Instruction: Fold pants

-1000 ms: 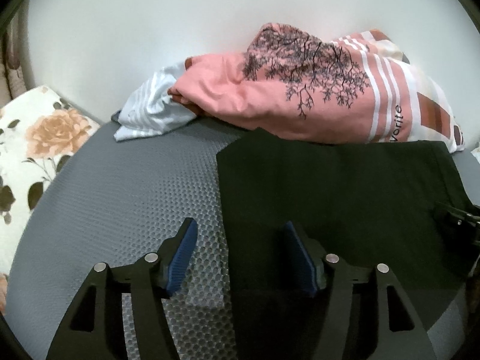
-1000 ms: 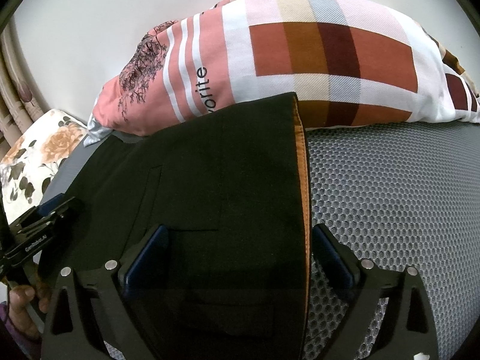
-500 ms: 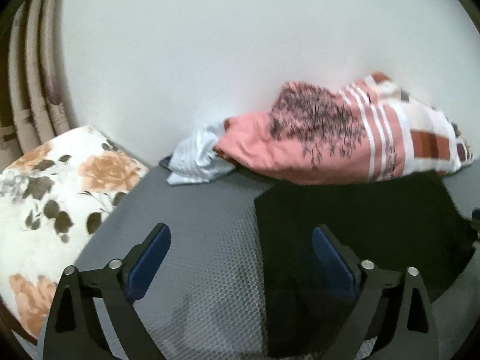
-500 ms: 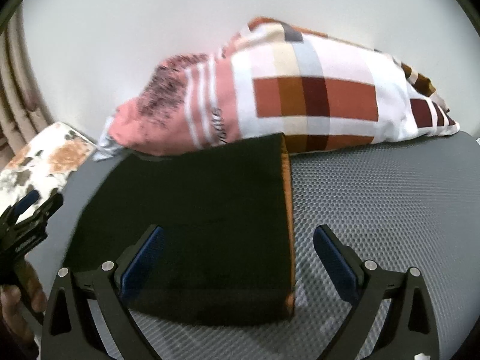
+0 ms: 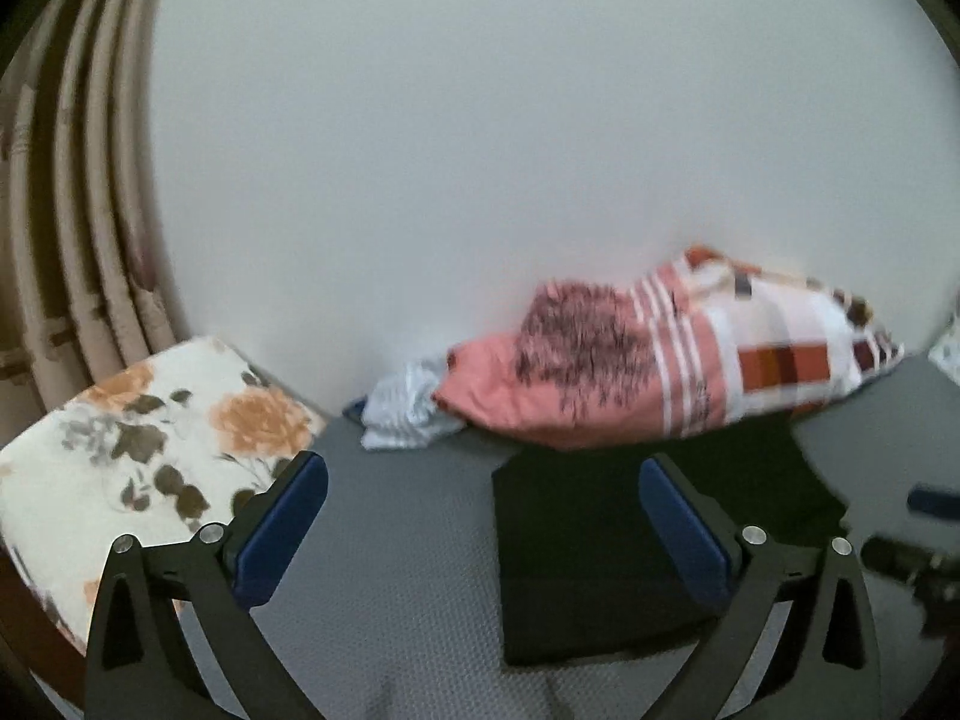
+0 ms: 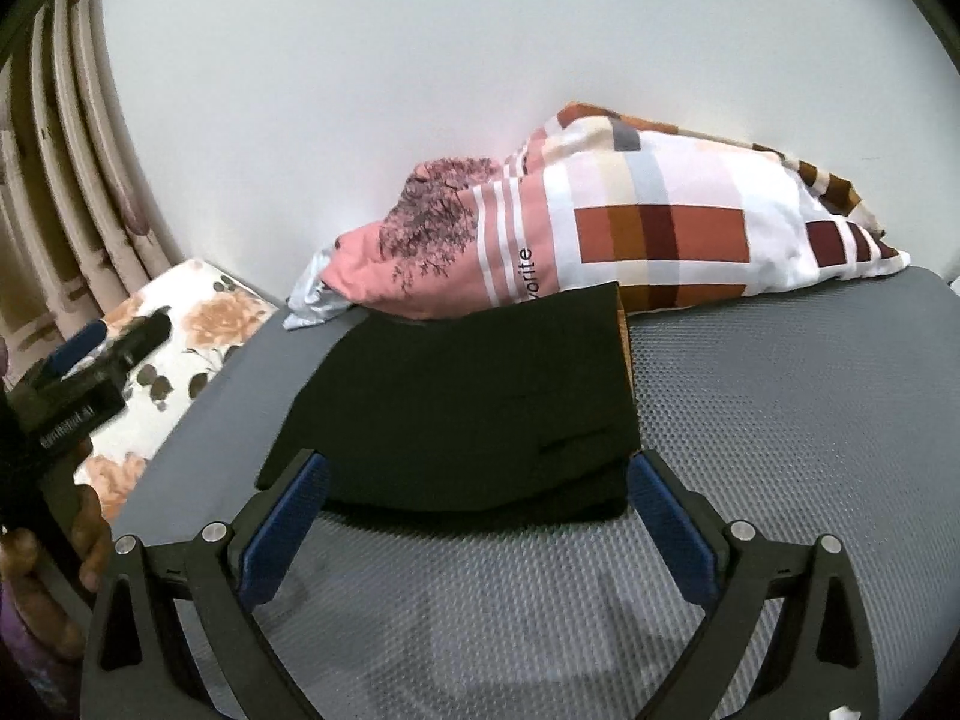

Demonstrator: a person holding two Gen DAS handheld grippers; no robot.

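The black pants (image 5: 600, 552) lie folded into a thick rectangle on the grey mesh mat (image 5: 390, 570), with an orange inner edge showing along the right side in the right wrist view (image 6: 627, 348). My left gripper (image 5: 483, 468) hovers back from the pants' left edge, its jaws opening wide, and nothing is gripped between the blue pads. My right gripper (image 6: 477, 462) is open too, above the mat just in front of the pants (image 6: 468, 396), which it does not touch. In the right wrist view the left gripper (image 6: 90, 360) shows at the left edge, held by a hand.
A pink and plaid pillow (image 6: 600, 240) lies against the white wall right behind the pants. A pale striped cloth (image 5: 402, 414) is tucked at its left end. A floral cushion (image 5: 138, 450) and beige curtains (image 5: 78, 240) stand to the left. The grey mat (image 6: 780, 420) stretches to the right.
Both grippers have drawn back and upward from the pants, which now lie ahead of the fingers rather than between them. The left jaws have spread much wider.
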